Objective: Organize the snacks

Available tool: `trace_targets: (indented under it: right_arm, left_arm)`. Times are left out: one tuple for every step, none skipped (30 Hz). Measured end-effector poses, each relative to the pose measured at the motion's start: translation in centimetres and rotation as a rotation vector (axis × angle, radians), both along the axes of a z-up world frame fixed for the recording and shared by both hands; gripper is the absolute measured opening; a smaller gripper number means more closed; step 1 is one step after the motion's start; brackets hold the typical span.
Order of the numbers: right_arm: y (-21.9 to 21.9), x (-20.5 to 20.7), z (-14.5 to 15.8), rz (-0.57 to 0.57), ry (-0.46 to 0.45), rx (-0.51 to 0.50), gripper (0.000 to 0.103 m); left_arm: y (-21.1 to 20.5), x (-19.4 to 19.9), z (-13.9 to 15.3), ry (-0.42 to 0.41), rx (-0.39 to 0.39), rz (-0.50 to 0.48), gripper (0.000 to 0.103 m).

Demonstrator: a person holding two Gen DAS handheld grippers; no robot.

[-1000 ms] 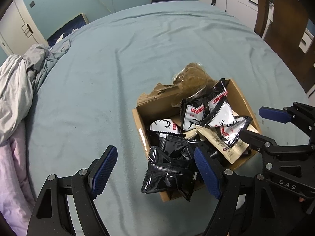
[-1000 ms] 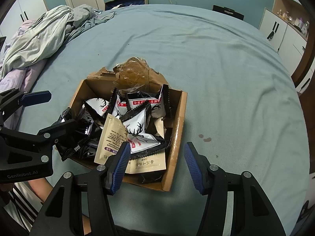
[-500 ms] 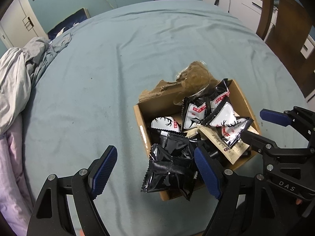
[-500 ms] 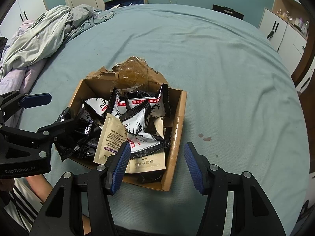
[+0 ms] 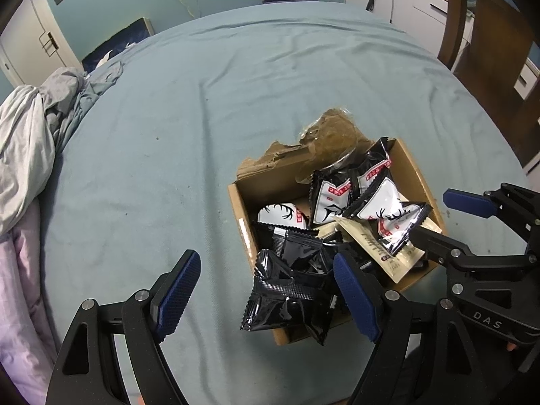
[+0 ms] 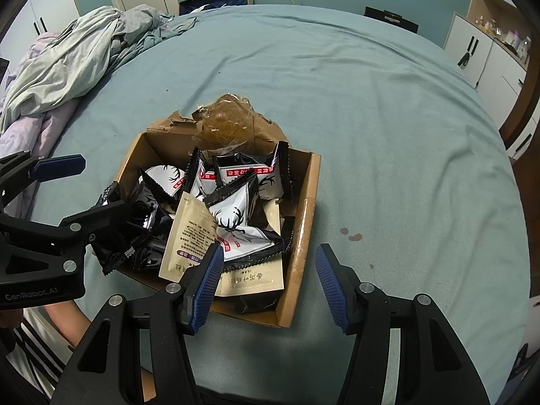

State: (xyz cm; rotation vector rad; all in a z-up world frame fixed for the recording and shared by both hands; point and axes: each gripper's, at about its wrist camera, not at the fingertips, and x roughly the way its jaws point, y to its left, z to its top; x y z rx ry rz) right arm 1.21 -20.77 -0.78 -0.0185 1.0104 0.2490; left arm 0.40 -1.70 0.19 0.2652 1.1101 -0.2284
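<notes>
A torn cardboard box [image 5: 240, 209] [image 6: 305, 216] sits on the teal bedsheet, filled with several snack packets. Black packets [image 5: 290, 290] [image 6: 141, 222] spill over its near-left corner. White packets with a black antler print [image 5: 384, 206] [image 6: 236, 216] and beige sachets [image 5: 381, 249] [image 6: 189, 233] lie toward the right. My left gripper [image 5: 266, 290] is open and empty, its right finger beside the black packets. My right gripper [image 6: 268, 283] is open and empty, straddling the box's near-right wall.
Crumpled grey and lilac bedding [image 5: 23, 135] [image 6: 67, 64] lies at the left of the bed. A wooden chair [image 5: 489, 44] stands at the right edge. White cabinets [image 6: 486, 50] line the far wall. Two dark stains [image 6: 351, 234] mark the sheet right of the box.
The left wrist view has shifted slightly, bringing the bedding further to the left edge. Both grippers stay open and the packets have not moved.
</notes>
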Motion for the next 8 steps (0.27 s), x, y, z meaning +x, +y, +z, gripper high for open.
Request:
trace_targets:
  right_arm:
    - [-0.01,-0.01,0.01,-0.001,0.0,0.001,0.055]
    - [0.02,-0.04,0.03,-0.002,0.0,0.001,0.055]
    - [0.02,-0.04,0.02,-0.002,0.0,0.001,0.055]
    - [0.02,-0.04,0.02,-0.002,0.0,0.0,0.055]
    - [0.02,-0.04,0.01,-0.002,0.0,-0.001,0.055]
    - [0.01,-0.03,0.01,-0.001,0.0,-0.001,0.055]
    - [0.03,-0.05,0.02,-0.002,0.0,-0.001,0.055]
    - [0.02,-0.05,-0.01,-0.002,0.0,-0.001,0.055]
  left_arm:
    - [0.04,0.03,0.0,0.001,-0.001,0.001,0.082]
    - [0.09,0.08,-0.02,0.003,-0.001,0.001,0.082]
    - [0.12,0.12,-0.04,0.007,-0.005,0.0,0.082]
    - [0.18,0.15,-0.06,0.01,-0.007,0.0,0.082]
    - [0.23,0.19,-0.08,0.012,-0.009,-0.001,0.082]
    - [0.21,0.2,-0.09,0.014,-0.01,-0.002,0.082]
    - [0.16,0.19,-0.09,0.015,-0.011,-0.005,0.082]
    - [0.17,0.19,-0.1,0.016,-0.013,-0.009,0.082]
